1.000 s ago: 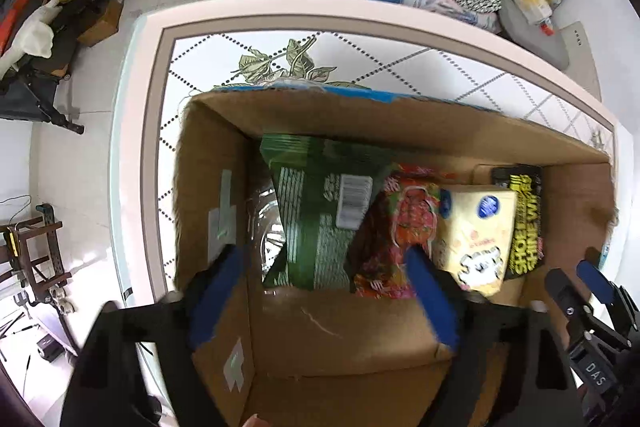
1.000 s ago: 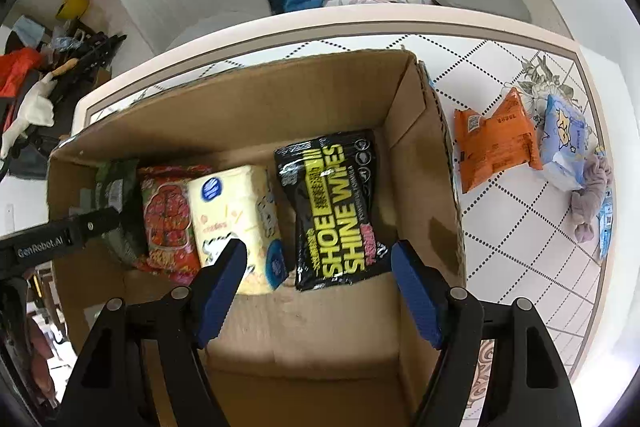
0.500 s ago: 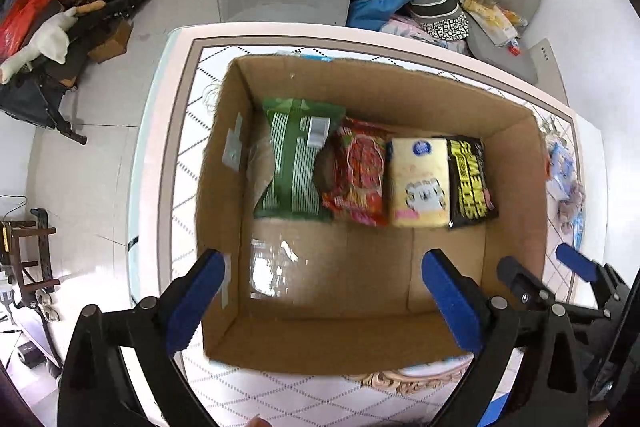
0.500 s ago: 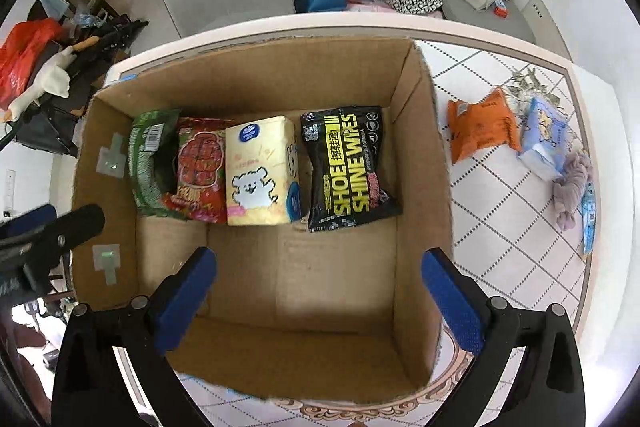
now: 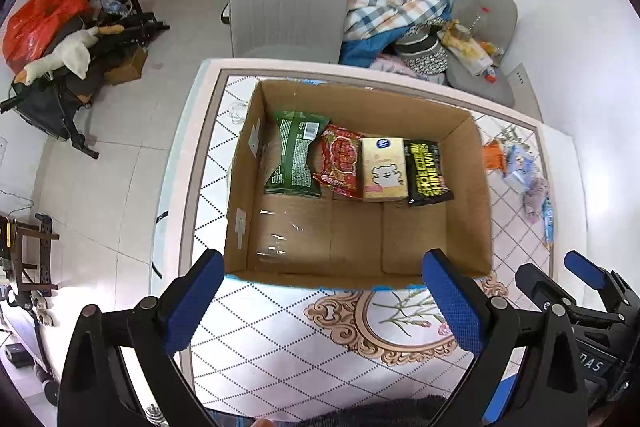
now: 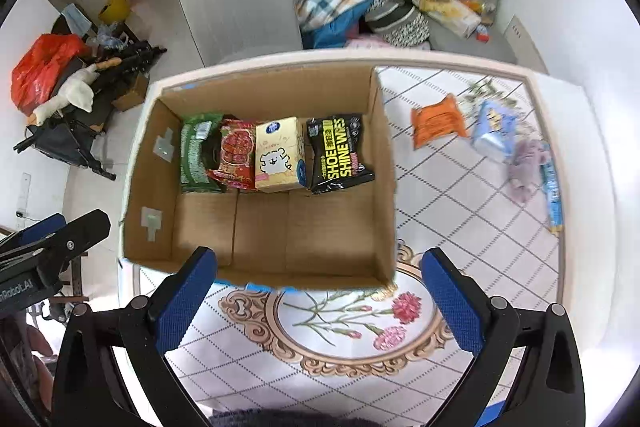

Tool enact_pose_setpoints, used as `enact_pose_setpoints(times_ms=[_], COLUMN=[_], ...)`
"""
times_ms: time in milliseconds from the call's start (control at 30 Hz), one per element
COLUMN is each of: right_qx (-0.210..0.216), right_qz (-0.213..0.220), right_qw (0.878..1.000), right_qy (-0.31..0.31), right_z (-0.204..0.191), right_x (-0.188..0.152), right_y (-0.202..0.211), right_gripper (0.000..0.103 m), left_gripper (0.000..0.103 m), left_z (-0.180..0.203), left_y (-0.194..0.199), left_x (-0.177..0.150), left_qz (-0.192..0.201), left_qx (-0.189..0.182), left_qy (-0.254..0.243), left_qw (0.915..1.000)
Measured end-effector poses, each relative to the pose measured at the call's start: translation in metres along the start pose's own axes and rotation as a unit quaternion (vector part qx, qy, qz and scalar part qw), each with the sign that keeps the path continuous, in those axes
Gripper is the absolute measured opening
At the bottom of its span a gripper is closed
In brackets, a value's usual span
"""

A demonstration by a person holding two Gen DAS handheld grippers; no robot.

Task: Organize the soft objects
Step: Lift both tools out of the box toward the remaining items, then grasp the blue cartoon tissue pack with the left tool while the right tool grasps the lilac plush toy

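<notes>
Both tools released, empty: left tool [image 5: 320, 303], right tool [image 6: 316, 295]. Risk: right of right tool, orange packet [image 6: 439, 121] and blue tissue pack [image 6: 494, 133] crowd together; wide grab snags both.

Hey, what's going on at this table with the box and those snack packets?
A person with a hand-held gripper in each hand is sorting soft packs into a cardboard box. Four are lined up inside: a green pack, a red pack, a yellow tissue pack and black shoe wipes. The left gripper and right gripper are open and empty above the table. An orange pack, blue pack and plush toy remain outside.
</notes>
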State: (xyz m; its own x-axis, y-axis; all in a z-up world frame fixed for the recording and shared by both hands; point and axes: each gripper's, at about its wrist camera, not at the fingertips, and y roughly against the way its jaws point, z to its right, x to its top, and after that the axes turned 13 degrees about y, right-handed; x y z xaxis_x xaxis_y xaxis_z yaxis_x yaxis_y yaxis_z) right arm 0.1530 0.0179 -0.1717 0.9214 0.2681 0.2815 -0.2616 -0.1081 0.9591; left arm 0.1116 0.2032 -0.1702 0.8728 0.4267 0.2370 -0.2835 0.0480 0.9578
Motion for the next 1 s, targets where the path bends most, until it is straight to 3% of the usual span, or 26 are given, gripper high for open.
enact_pose_setpoints(times_ms=[300,467,567,700,867,1000], right_qx=[0.021,0.042,0.047,0.042,0.009,-0.015], right_qz=[0.039,0.048,0.046,0.040,0.032,0.013], right_qw=[0.999,0.998,0.998,0.997,0.991,0.982], right_qy=[0.014,0.007,-0.010,-0.050,-0.126,-0.187], right_z=[-0.005,0.002,0.022,0.067,0.159,0.244], right_x=[-0.019,-0.018,-0.021,-0.028,-0.041,-0.048], right_y=[0.063,0.066,0.063,0.058,0.047,0.022], right_gripper=[0.103,0.103,0.103,0.103,0.103,0.103], left_gripper=[0.101,0.101,0.101,0.101,0.101,0.101], left_z=[0.007,0.020,0.039,0.082,0.174,0.252], left_y=[0.053,0.061,0.061,0.048,0.009,-0.039], left_x=[-0.022,-0.024,-0.025,-0.023,-0.009,0.002], left_qz=[0.038,0.051,0.081,0.099,0.070,0.038], left_qx=[-0.006,-0.007,0.001,-0.008,-0.032,-0.027], left_qy=[-0.014,-0.017,-0.035,-0.062,-0.124,-0.183], left_qw=[0.9992,0.9986,0.9961,0.9932,0.9893,0.9821])
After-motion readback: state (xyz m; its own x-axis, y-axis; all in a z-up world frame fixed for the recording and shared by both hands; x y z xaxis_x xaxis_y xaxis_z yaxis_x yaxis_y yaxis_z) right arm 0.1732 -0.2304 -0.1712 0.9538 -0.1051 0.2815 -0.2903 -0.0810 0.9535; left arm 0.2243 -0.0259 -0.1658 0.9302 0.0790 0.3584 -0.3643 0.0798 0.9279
